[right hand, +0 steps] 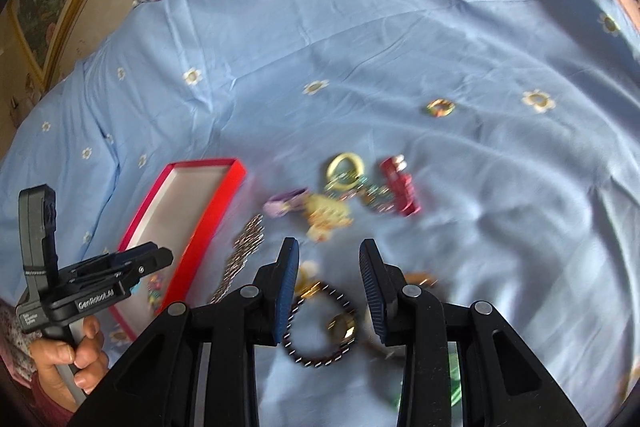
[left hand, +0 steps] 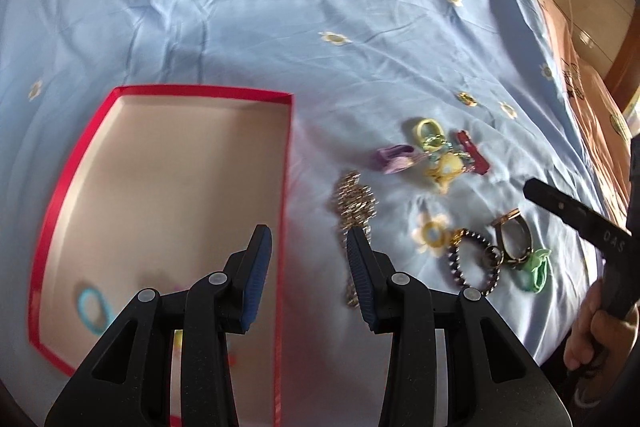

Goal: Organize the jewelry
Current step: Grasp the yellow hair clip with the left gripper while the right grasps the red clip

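Jewelry lies scattered on your blue bedsheet (left hand: 280, 39) beside the red box (left hand: 285, 163), and your left gripper (left hand: 308, 239) and right gripper (right hand: 329, 251) both hover part-open, empty, over it.

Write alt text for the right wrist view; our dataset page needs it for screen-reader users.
The right gripper, jaws open and empty, hangs over a dark beaded bracelet on a blue flowered bedsheet. Beyond it lie scattered jewelry pieces, including a silver chain and a red clip. At left, the left gripper is over a red box.
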`<state>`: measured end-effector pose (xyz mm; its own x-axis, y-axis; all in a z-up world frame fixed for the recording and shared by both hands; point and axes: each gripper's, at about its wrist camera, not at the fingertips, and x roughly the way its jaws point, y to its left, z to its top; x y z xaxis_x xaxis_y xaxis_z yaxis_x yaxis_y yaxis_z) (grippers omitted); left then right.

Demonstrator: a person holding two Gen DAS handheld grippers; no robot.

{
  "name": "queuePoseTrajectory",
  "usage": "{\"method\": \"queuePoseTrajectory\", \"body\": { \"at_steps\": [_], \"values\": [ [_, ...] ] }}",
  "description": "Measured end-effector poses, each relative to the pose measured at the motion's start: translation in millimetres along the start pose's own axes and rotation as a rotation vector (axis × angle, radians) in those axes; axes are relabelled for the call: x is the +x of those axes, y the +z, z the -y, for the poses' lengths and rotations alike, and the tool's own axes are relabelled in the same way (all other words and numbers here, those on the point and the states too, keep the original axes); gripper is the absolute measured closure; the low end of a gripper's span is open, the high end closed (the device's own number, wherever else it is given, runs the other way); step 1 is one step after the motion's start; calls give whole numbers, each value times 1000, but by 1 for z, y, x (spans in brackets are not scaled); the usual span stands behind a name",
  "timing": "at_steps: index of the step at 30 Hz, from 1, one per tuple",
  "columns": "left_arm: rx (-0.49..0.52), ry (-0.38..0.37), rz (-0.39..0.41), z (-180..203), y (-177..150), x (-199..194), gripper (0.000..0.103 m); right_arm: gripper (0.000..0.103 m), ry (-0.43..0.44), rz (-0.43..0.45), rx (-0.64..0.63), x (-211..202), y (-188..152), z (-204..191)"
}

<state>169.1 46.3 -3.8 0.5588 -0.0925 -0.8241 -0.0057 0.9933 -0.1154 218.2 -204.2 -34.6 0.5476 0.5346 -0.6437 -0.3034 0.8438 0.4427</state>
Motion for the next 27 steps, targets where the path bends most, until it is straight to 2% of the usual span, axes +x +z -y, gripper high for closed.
{"method": "queuePoseTrajectory", "body": {
  "at_steps": [9, 22, 27],
  "values": [
    [74, -32, -29, 26, 25, 29, 62, 69, -57, -23, -10, 18, 24, 25],
    [113, -65, -91, 44, 55, 80, 62, 69, -93, -141, -48, 67, 41, 44],
    [135, -84, -110, 54, 59, 97, 62, 73, -89, -175, -52, 80, 41, 46]
  ]
}}
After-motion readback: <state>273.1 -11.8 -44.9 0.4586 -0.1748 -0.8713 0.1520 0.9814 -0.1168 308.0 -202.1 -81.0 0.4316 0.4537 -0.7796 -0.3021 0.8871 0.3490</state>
